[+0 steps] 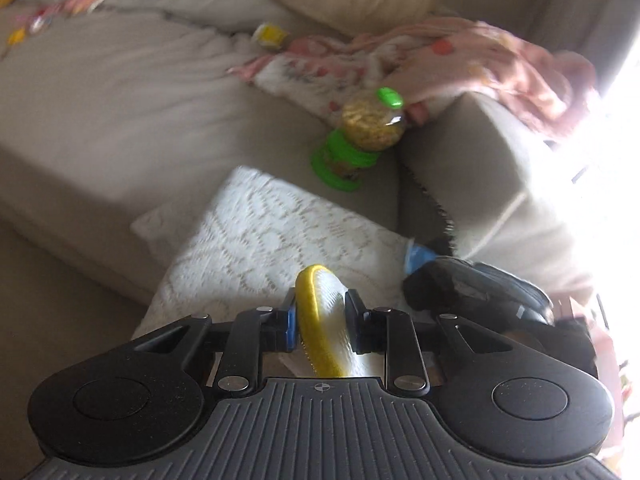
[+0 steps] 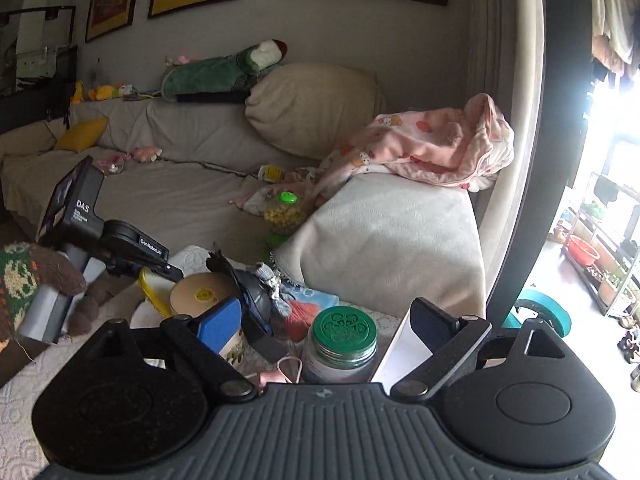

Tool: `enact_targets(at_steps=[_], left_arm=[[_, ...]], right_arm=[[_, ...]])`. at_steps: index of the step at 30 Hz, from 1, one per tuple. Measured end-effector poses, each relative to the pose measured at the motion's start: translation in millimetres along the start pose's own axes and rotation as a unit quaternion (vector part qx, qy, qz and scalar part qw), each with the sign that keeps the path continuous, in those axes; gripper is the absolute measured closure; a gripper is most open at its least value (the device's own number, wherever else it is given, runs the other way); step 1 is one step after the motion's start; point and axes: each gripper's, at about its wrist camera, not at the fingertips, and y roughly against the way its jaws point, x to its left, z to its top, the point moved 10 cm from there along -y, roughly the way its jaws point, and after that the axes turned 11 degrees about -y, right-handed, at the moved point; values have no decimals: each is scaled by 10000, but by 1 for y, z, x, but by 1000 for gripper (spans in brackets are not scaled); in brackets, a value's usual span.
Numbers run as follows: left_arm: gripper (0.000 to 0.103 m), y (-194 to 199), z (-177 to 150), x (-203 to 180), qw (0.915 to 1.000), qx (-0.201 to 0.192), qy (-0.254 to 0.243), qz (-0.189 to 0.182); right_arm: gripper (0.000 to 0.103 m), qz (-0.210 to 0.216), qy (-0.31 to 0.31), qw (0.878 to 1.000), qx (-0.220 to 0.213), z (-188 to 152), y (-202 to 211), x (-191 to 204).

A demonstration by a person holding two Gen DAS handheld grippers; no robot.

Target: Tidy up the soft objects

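Observation:
My left gripper [image 1: 320, 320] is shut on a white soft item with a yellow rim [image 1: 320, 320], held over the white lace cloth [image 1: 256, 240] of a low table. In the right wrist view the left gripper [image 2: 160, 272] shows at the left, with the yellow-rimmed item [image 2: 150, 292] in it. My right gripper [image 2: 324, 320] is open and empty above the table clutter. A pink blanket [image 2: 432, 140] lies on the sofa arm [image 2: 392, 232]. A beige pillow [image 2: 312, 108] leans on the sofa back.
A jar with a green lid [image 2: 340, 344], a tape roll [image 2: 200, 296], a black cap [image 2: 256, 300] and small cloths crowd the table. A yellow-filled bottle with green cap [image 1: 368, 124] lies on the sofa seat. Plush toys [image 2: 224, 68] sit on the sofa back.

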Motion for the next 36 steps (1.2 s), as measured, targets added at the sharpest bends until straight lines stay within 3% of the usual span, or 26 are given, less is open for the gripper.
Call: enact_targets(at_steps=[3,6,10,14,18,22,25,29,34,36], left_arm=[[84,20,0,-12,9990,-188,-378,-150],[85,54,7,-18,9955,-644,-604,-359],[85,105,24,-6,9884,-1276,-420,-713],[85,137,30,19,9831,-1649,-174,-776],[85,141,17,48,9819,-1669,280,-846],[85,133,-1,75,9813,-1588,577,-918],[85,123,-11,89,9821,-1511,664,-909],[85,116,-22,105,9835,-1453,719,-801],[85,116,-25,121,9841,-1486,708,-667],[85,113,-26,123,9848,-1452,686,-667]], right_arm=[[11,-73,196,9997,-130,-5,-4,4],[11,46,386,9992,-104,-2,-12,23],[11,234,538,9982,-155,13,-15,55],[11,448,973,9941,-192,23,-15,98],[15,770,1355,9876,208,19,-24,142],[25,892,1341,9832,861,16,-43,174],[25,922,1373,9787,1215,12,-61,194],[26,635,1885,9689,1474,-15,-94,219],[52,166,2372,9552,1763,-55,-153,238],[53,82,2247,9525,2054,-64,-175,237]])
